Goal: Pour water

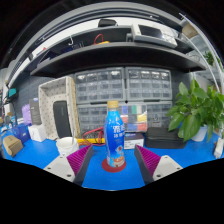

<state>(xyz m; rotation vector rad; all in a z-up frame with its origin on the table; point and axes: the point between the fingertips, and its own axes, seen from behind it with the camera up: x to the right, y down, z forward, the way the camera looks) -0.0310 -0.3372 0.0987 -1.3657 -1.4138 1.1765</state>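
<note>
My tool [112,160] stands wide open, its pads clear of the upright bottle [115,134] between them on the blue counter [30,152], a plant [196,110] beyond.

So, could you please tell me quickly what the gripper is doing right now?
Gripper: open; the water bottle stands between its fingers, gaps on both sides.
</note>
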